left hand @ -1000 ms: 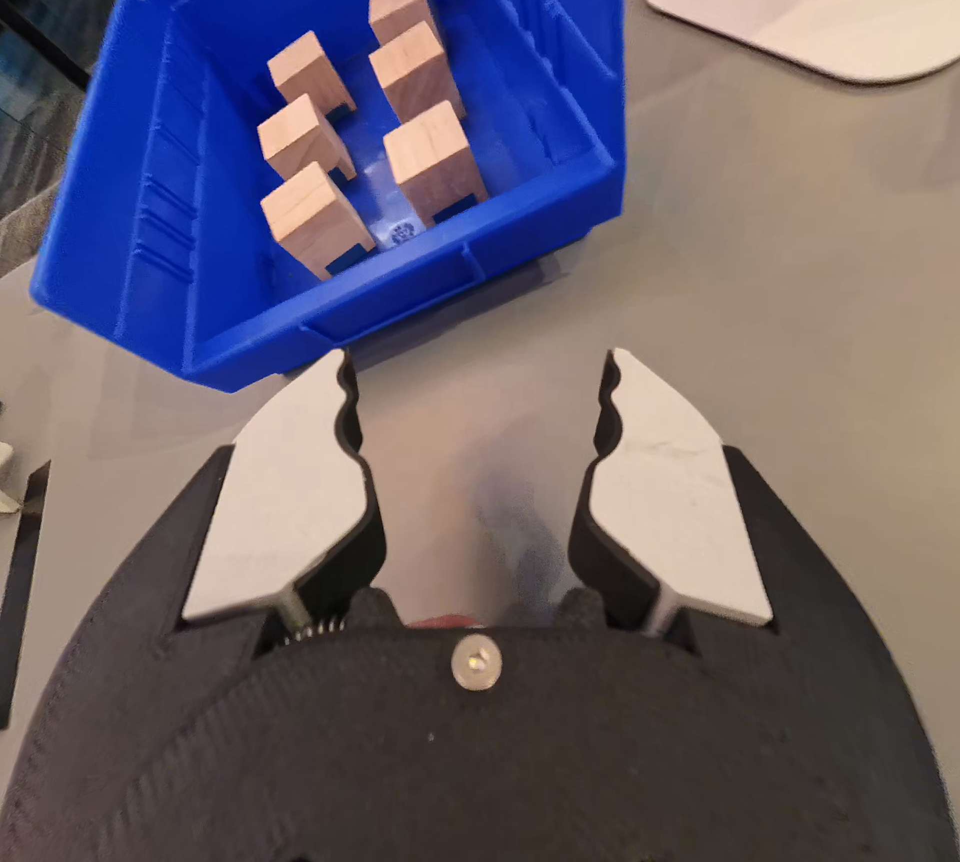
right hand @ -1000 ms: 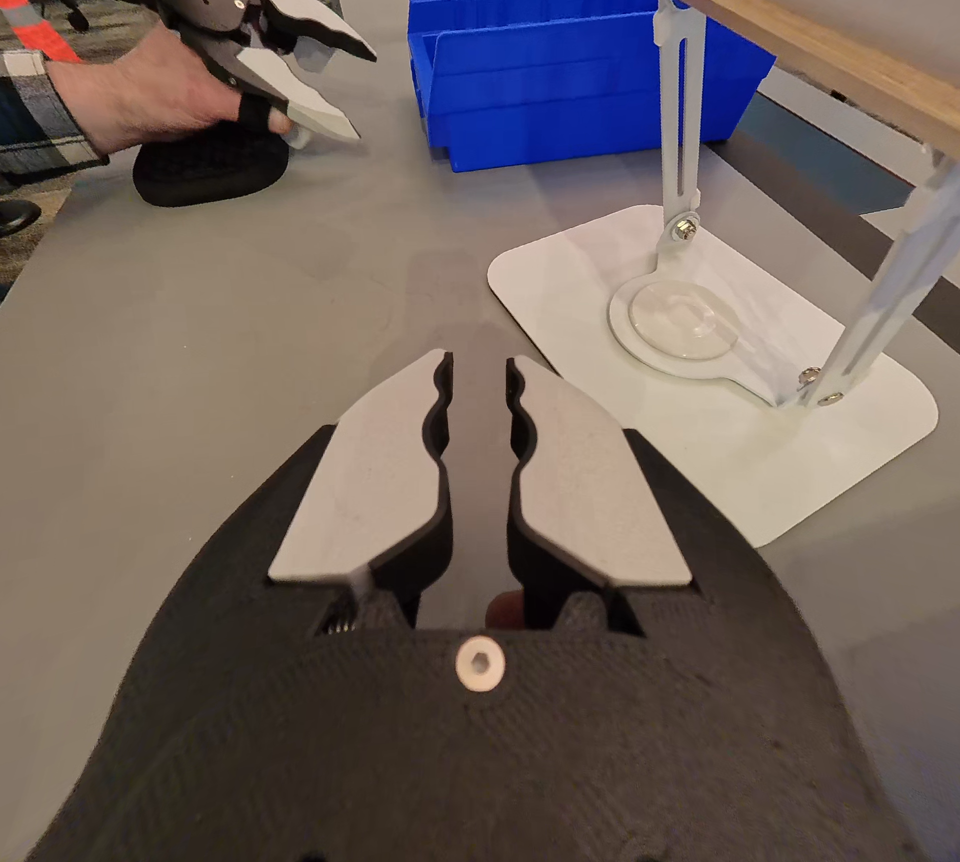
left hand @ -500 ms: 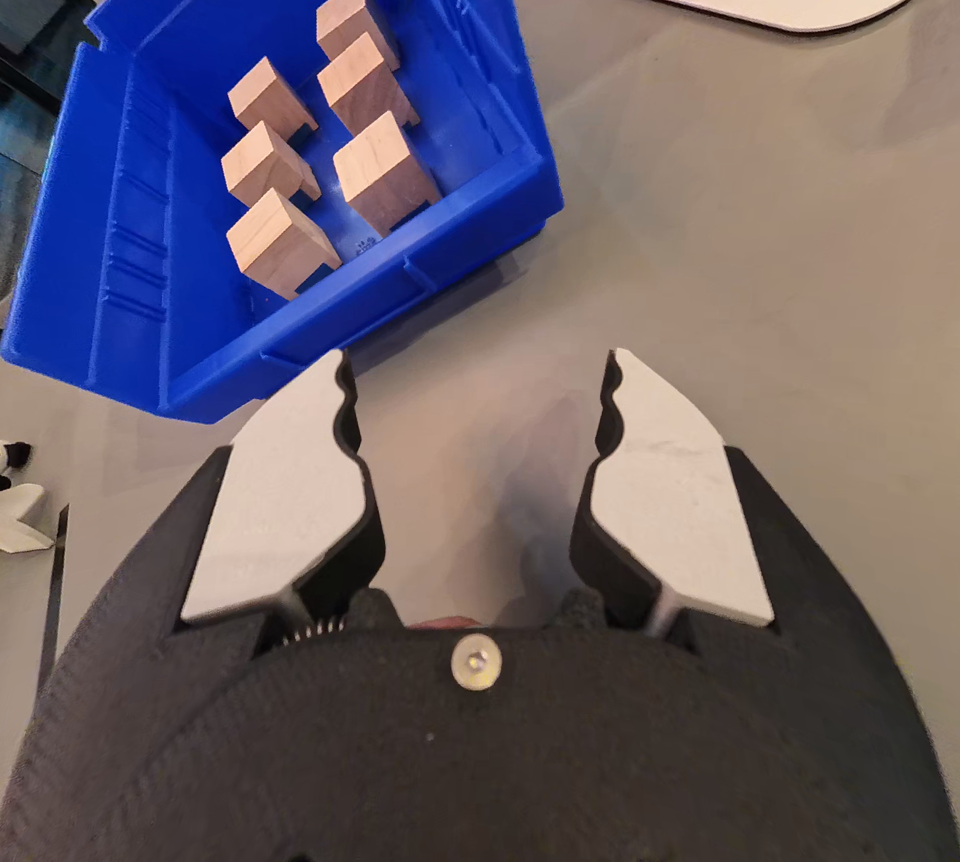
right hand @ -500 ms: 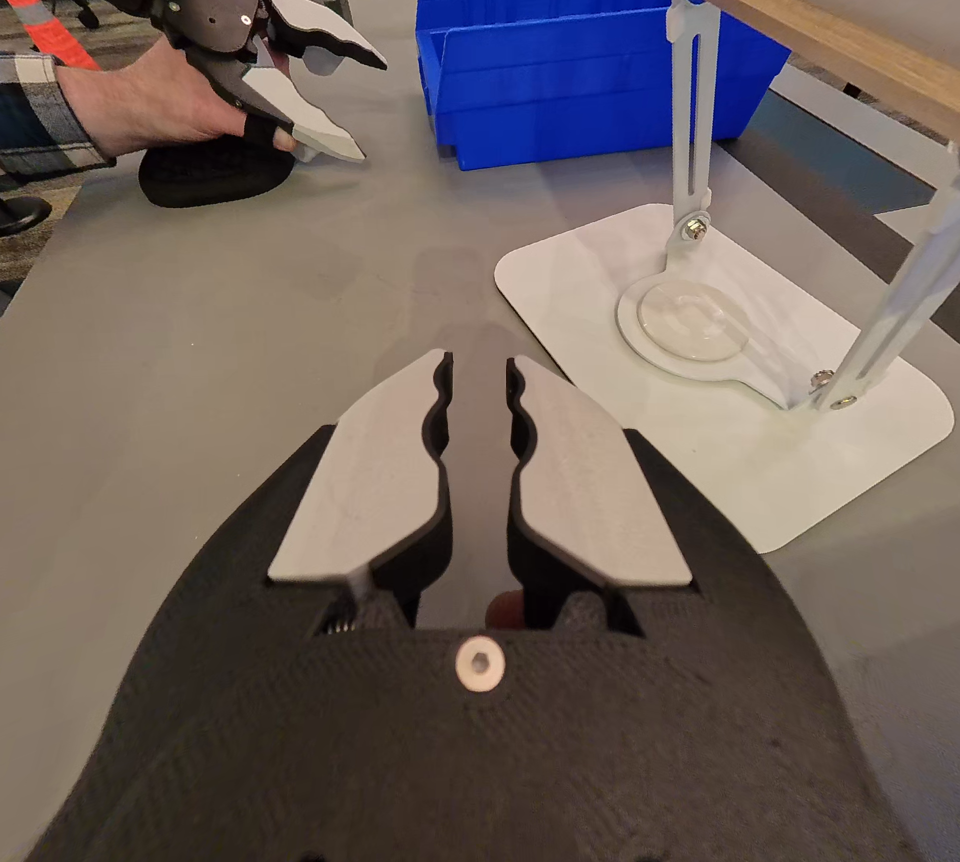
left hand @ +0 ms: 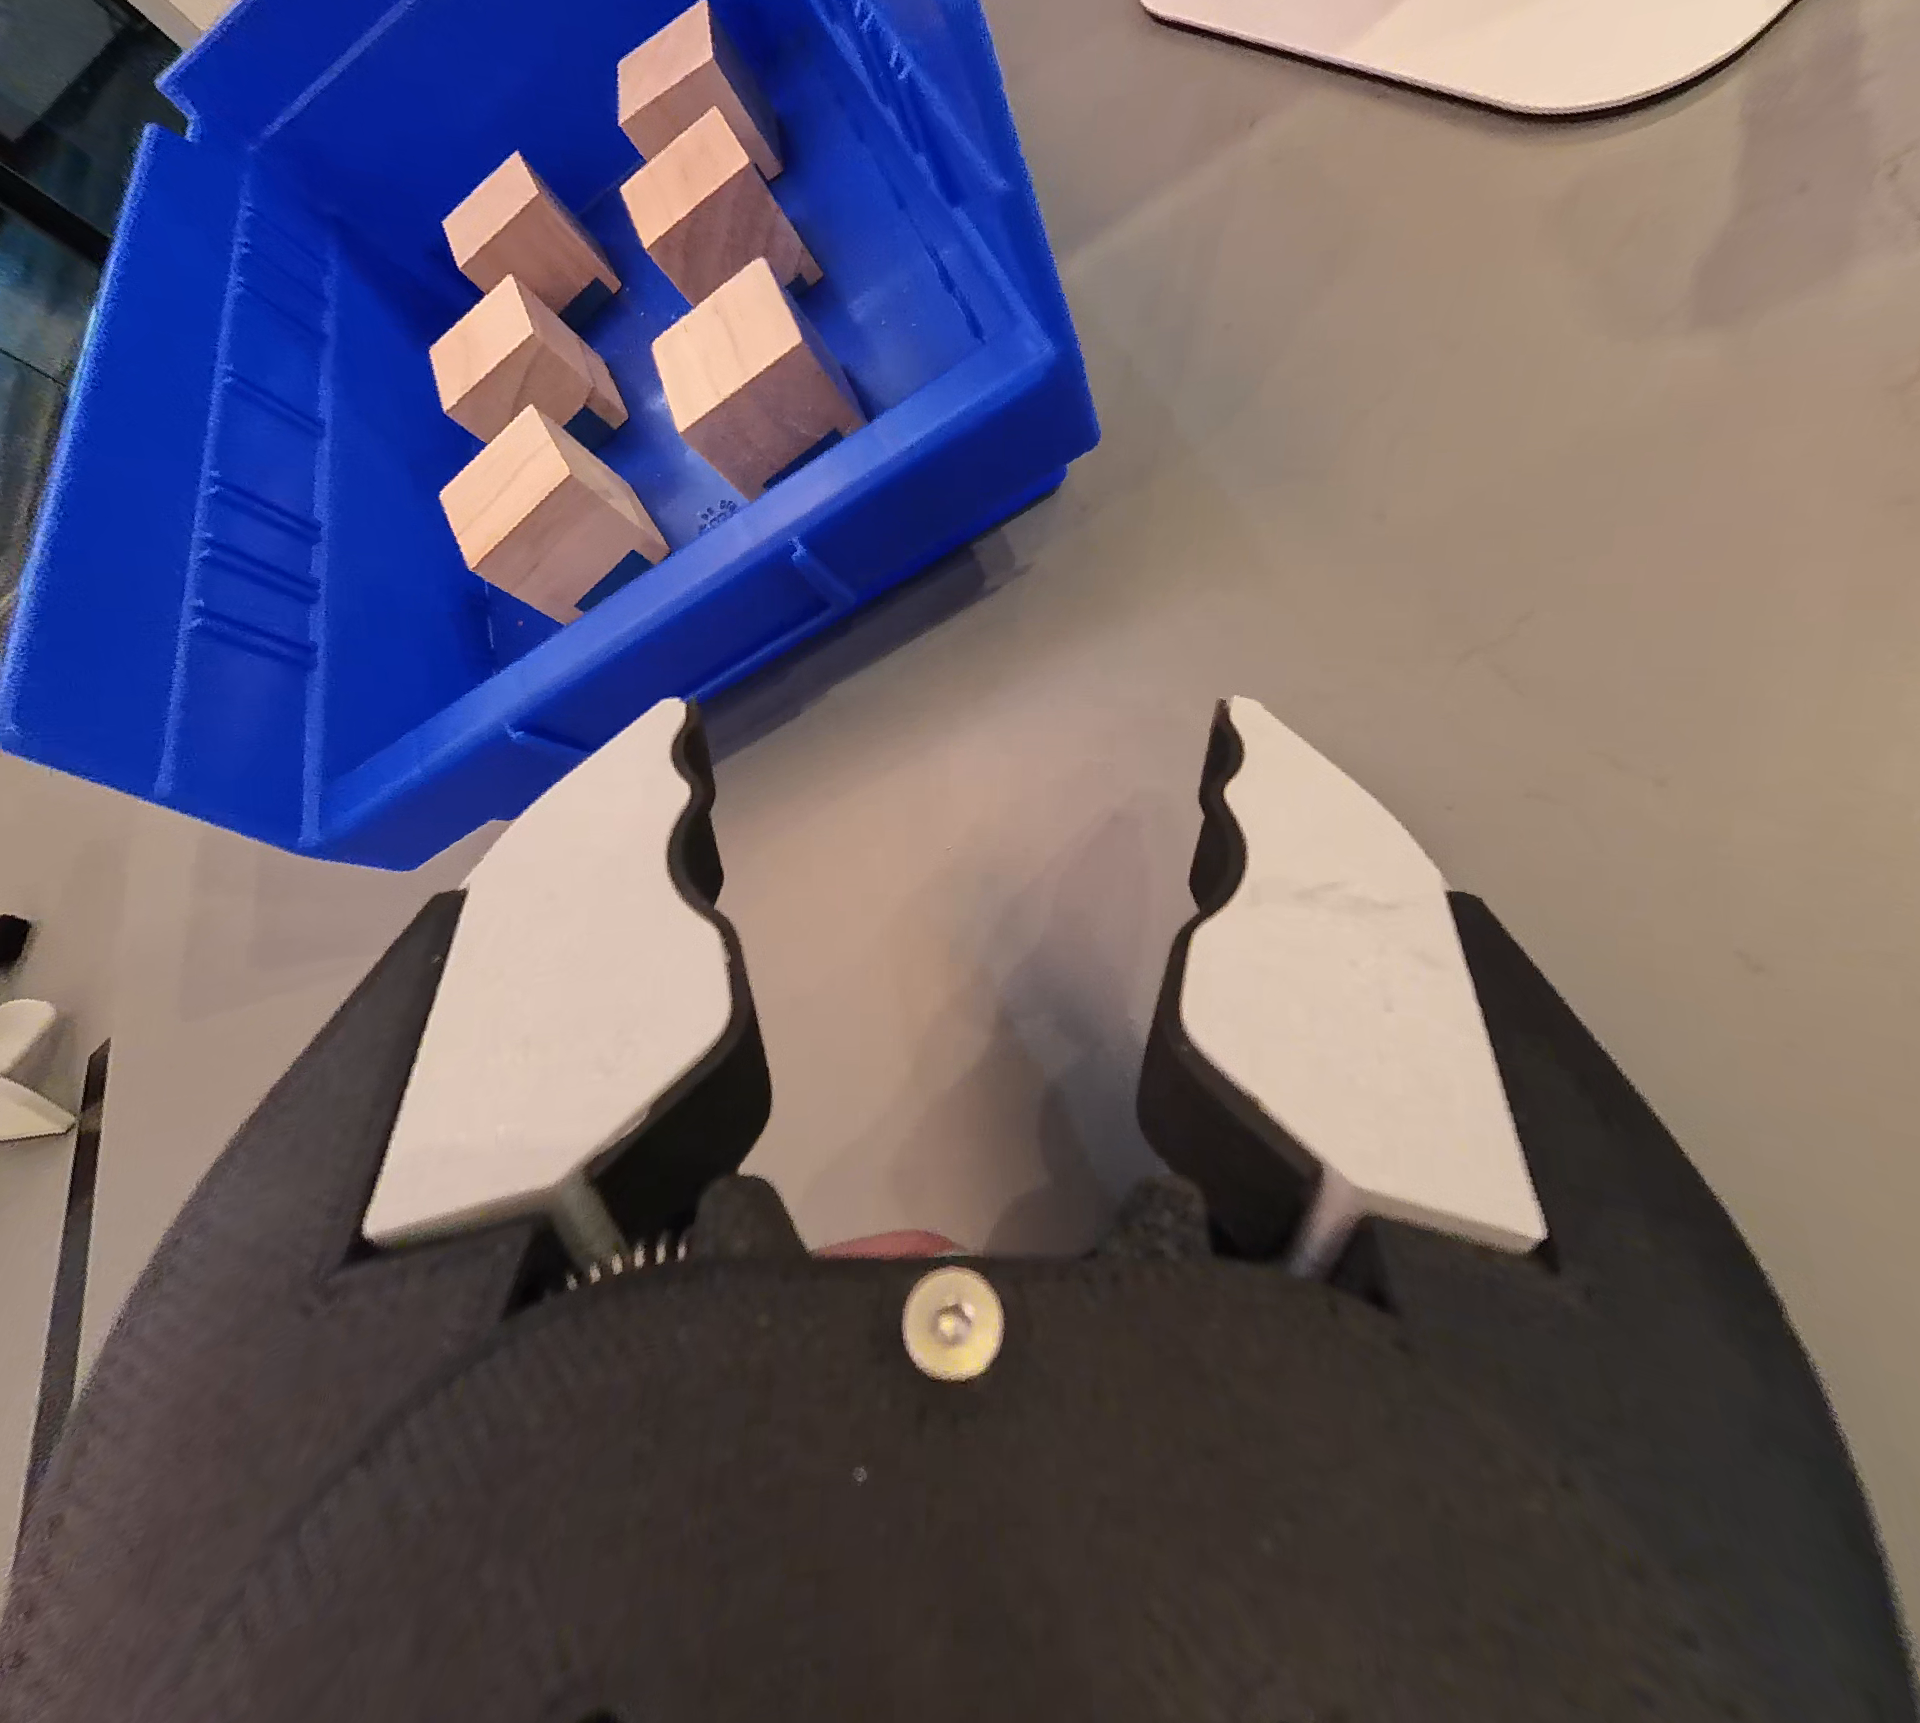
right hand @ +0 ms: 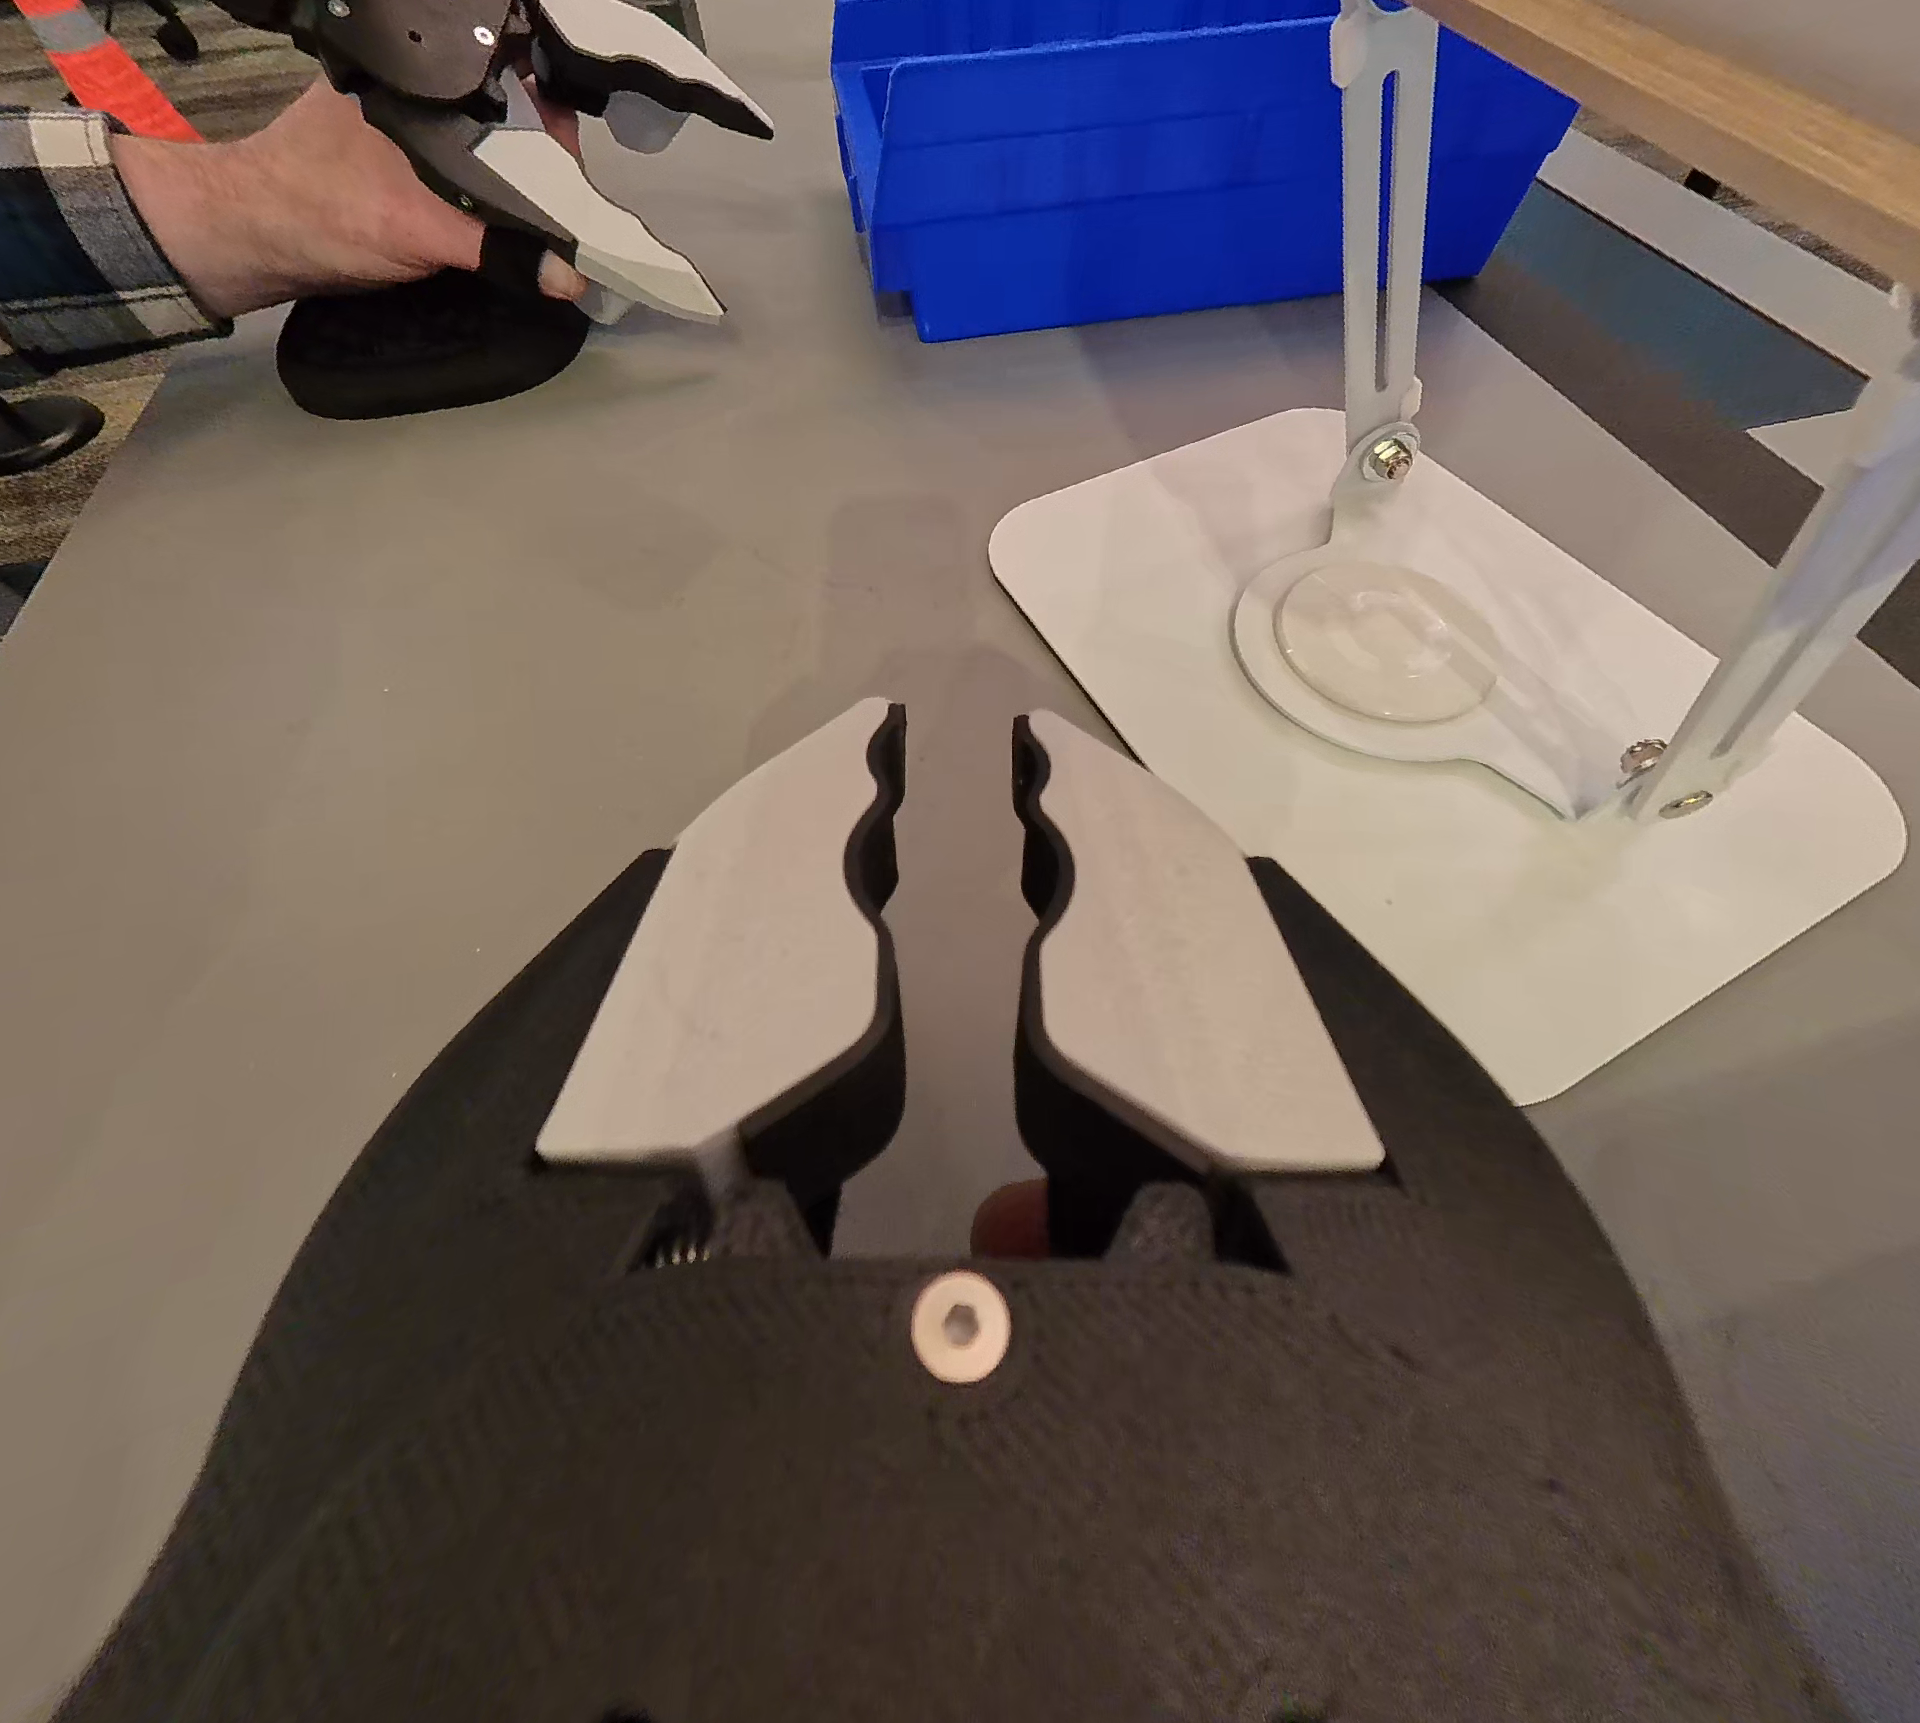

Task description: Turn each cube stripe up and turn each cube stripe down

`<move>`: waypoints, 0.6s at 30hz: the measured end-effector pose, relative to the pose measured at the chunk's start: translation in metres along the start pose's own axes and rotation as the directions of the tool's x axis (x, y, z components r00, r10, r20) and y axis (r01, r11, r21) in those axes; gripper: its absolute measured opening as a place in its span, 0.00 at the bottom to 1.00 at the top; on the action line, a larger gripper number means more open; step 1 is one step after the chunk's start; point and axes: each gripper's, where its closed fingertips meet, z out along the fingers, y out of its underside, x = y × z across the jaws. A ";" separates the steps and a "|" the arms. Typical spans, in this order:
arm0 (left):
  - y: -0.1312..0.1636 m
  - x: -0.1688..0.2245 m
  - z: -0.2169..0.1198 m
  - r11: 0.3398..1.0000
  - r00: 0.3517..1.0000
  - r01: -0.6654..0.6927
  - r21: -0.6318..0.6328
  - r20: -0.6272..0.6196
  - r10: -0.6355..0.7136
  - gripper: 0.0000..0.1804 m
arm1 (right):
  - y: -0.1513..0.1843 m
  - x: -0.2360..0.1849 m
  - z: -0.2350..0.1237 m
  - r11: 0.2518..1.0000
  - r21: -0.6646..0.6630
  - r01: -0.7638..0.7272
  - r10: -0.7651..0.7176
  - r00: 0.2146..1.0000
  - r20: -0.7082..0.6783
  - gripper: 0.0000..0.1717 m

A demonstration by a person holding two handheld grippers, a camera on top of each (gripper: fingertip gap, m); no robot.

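Both grippers (right hand: 959, 723) are black textured plastic with grey-faced fingers (right hand: 727, 967) (wavy black pads), a silver screw (right hand: 960, 1330), and a plaid sleeve (right hand: 83, 239).

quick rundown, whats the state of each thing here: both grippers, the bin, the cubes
left gripper: jaws wide apart, nothing between them, short of the bin
right gripper: jaws a narrow gap apart, nothing between them, over bare table
blue bin: on the table, open top, holding the cubes
wooden cubes: six, two rows of three, plain wood on top, blue showing low on several
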 end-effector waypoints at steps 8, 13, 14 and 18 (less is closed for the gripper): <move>-0.008 -0.009 -0.007 0.996 0.998 0.064 0.059 0.010 -0.065 0.51 | 0.000 0.001 -0.001 1.000 0.005 -0.005 0.005 1.000 -0.002 0.11; -0.037 -0.028 -0.026 0.986 0.996 0.057 0.157 0.055 -0.066 0.50 | 0.000 0.002 -0.001 1.000 0.008 -0.013 0.013 1.000 -0.001 0.11; -0.046 -0.033 -0.029 0.986 0.997 0.029 0.166 0.066 -0.040 0.49 | 0.000 0.003 -0.001 1.000 0.009 -0.015 0.015 1.000 0.001 0.11; -0.082 -0.053 -0.029 0.990 0.994 -0.062 0.130 0.102 0.048 0.45 | 0.000 0.003 -0.001 1.000 0.011 -0.023 0.023 1.000 0.006 0.11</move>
